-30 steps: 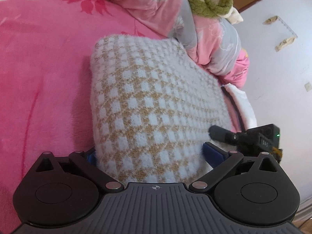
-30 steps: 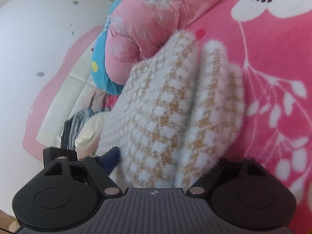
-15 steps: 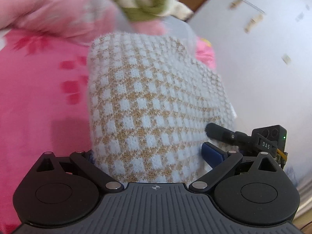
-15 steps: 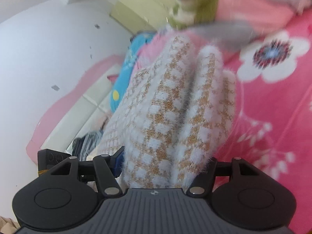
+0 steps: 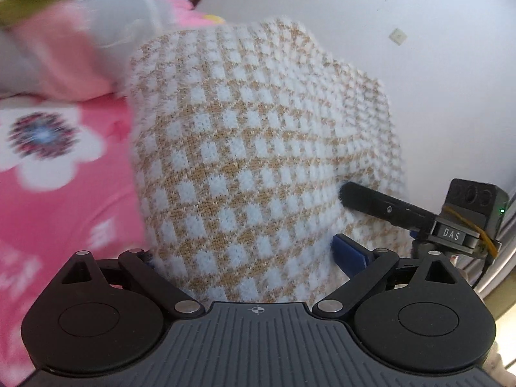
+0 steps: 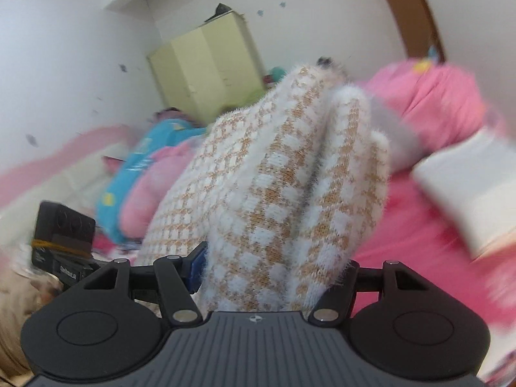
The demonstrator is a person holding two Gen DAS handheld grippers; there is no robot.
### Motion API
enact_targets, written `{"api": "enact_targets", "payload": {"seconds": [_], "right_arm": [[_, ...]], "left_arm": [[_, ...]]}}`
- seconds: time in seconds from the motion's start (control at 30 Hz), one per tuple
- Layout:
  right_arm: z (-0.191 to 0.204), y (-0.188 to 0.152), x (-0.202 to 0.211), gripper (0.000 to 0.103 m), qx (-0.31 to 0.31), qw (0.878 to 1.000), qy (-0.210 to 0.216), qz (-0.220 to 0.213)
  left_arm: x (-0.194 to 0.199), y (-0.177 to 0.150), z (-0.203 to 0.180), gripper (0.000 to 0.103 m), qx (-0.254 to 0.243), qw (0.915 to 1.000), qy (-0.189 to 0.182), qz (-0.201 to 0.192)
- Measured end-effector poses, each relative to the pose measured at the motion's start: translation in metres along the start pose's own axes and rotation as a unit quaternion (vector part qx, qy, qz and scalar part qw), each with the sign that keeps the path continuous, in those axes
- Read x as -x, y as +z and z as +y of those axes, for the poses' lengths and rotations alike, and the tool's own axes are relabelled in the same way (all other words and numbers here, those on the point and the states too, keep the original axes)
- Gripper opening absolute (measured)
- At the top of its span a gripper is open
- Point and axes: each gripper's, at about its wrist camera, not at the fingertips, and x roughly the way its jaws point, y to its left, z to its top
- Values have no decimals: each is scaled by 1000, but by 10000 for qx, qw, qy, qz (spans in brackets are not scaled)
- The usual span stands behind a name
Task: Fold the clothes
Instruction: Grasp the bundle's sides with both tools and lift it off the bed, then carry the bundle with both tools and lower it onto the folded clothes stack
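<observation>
A folded, fuzzy white-and-tan checked sweater is held up off the bed between both grippers. My left gripper is shut on its near edge, its blue pad pressed into the knit on the right. In the left wrist view, the right gripper's black finger digs into the sweater's right side. In the right wrist view the sweater hangs as a thick doubled bundle. My right gripper is shut on it, with one blue pad showing and the other finger buried in the fluff.
The pink floral bedspread lies below on the left, with a pink-and-grey quilt heap behind it. The right wrist view shows a yellow-green wardrobe, a blue cushion, a pink quilt and a white folded item.
Both grippers have raised the sweater off the bed and tilted upward. The views have swung from the bedspread toward the wall and the room.
</observation>
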Motion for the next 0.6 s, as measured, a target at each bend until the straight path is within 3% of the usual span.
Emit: {"api": "enact_targets", "payload": {"seconds": [0.13, 0.27, 0.47, 0.6], "right_arm": [[-50, 48, 7, 65, 567, 9974, -436, 30], [-102, 90, 4, 65, 1057, 9916, -732, 119], [-193, 141, -42, 65, 1392, 9815, -1185, 565], [-232, 167, -75, 65, 1714, 9689, -1525, 931]], "left_arm": [[-63, 26, -13, 97, -5, 9994, -225, -248], [-134, 46, -11, 97, 144, 9980, -177, -592], [-227, 82, 6, 97, 267, 9970, -254, -674], [-279, 103, 19, 97, 308, 9964, -324, -717]]}}
